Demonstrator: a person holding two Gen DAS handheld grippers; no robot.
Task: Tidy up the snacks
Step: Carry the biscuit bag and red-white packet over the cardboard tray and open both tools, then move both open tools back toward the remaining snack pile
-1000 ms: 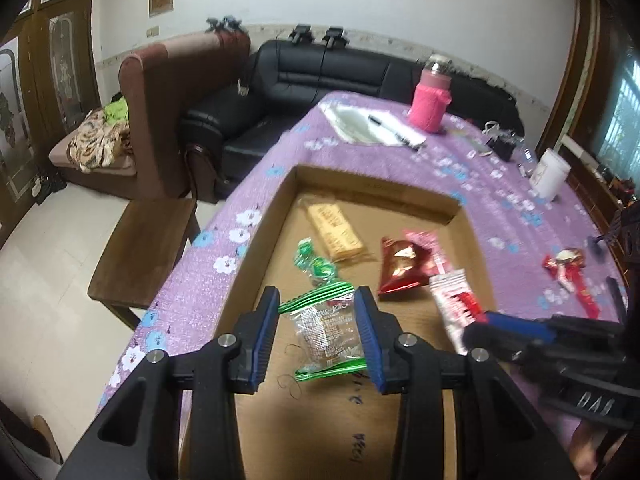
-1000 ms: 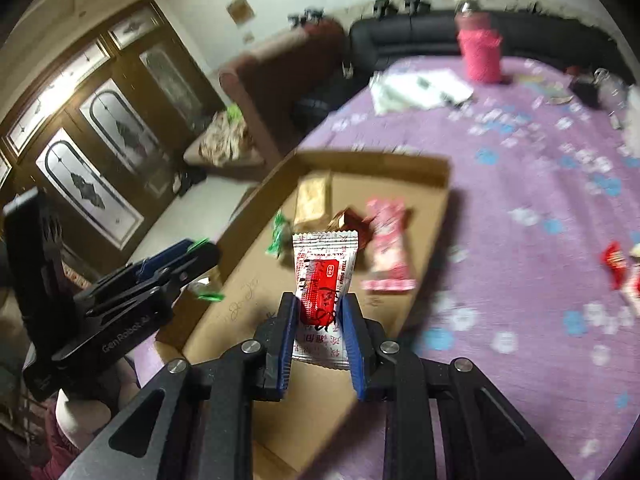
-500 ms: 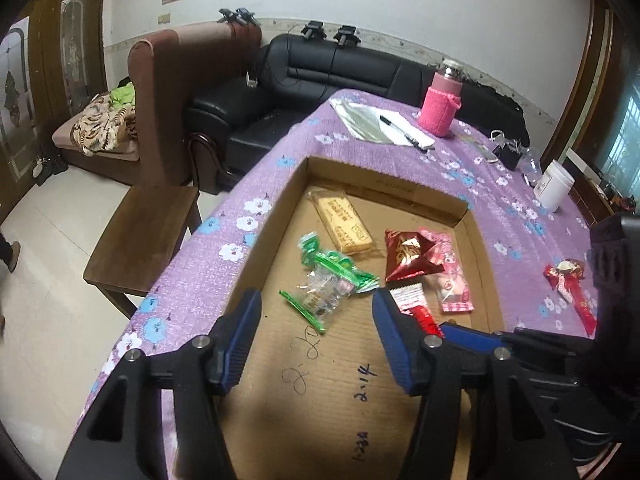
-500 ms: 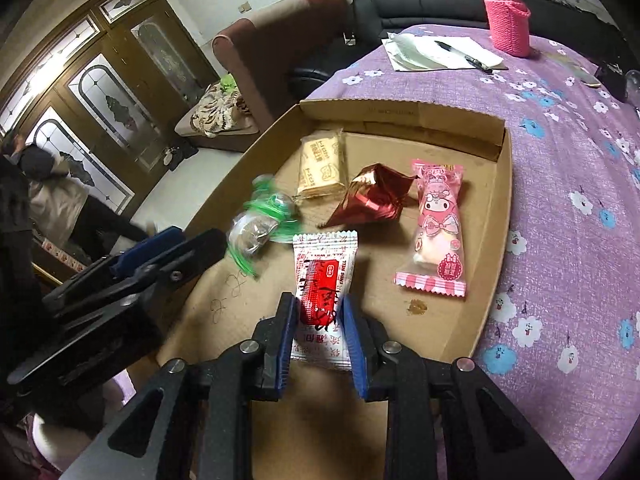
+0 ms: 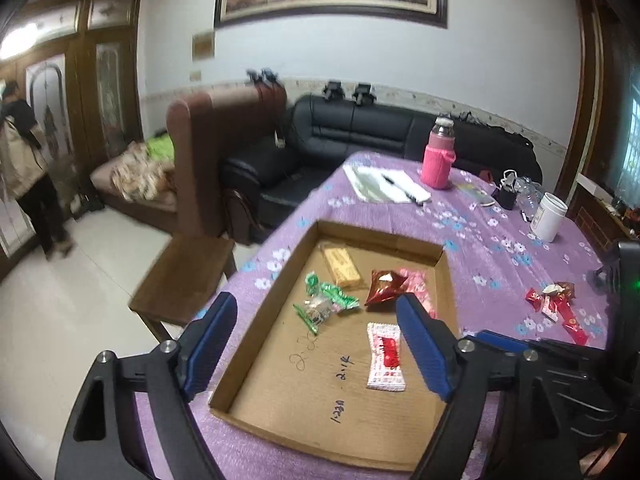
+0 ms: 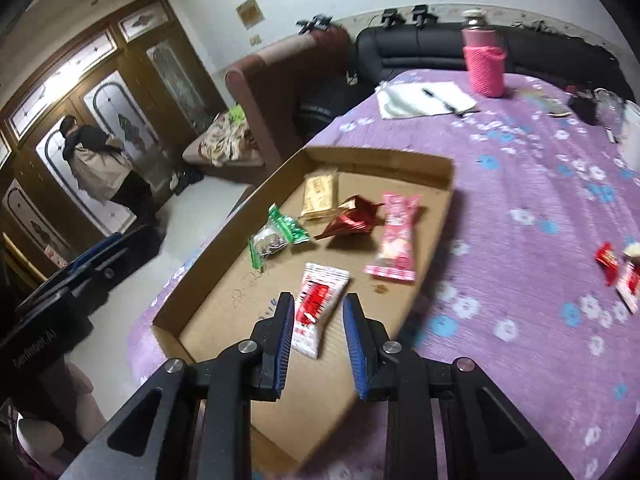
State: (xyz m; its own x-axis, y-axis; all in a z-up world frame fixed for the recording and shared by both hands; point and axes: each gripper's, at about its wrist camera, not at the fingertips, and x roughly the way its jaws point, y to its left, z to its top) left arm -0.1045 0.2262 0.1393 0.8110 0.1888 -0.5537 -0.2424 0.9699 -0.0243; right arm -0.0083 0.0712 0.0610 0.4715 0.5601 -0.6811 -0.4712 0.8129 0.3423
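Note:
A shallow cardboard tray (image 5: pixel 380 232) (image 6: pixel 380 160) lies on the purple flowered tablecloth. My left gripper (image 5: pixel 315 299) hovers above its near half, jaws opening wide with nothing pressed between them. The green-striped packet (image 5: pixel 324 308) (image 6: pixel 276 236) lies loose on the tray floor. The white-and-red packet (image 5: pixel 384 356) (image 6: pixel 318 304) lies flat there too. My right gripper (image 6: pixel 318 299) is just behind it, jaws slightly apart, pads not pressing it. A yellow bar (image 5: pixel 344 268), a dark red foil packet (image 5: pixel 384 284) and a pink packet (image 5: pixel 418 288) lie farther in.
Loose red snacks (image 5: pixel 556 304) (image 6: pixel 616 272) lie on the cloth right of the tray. Farther back stand a pink bottle (image 5: pixel 438 160), papers with a pen (image 5: pixel 388 188) and a white cup (image 5: pixel 550 216). A wooden chair (image 5: pixel 188 276) stands left of the table; a person (image 5: pixel 28 172) is by the doors.
My left gripper let go of the green-striped packet, opened wide and drew up and back. My right gripper released the white-and-red packet onto the tray floor and pulled back.

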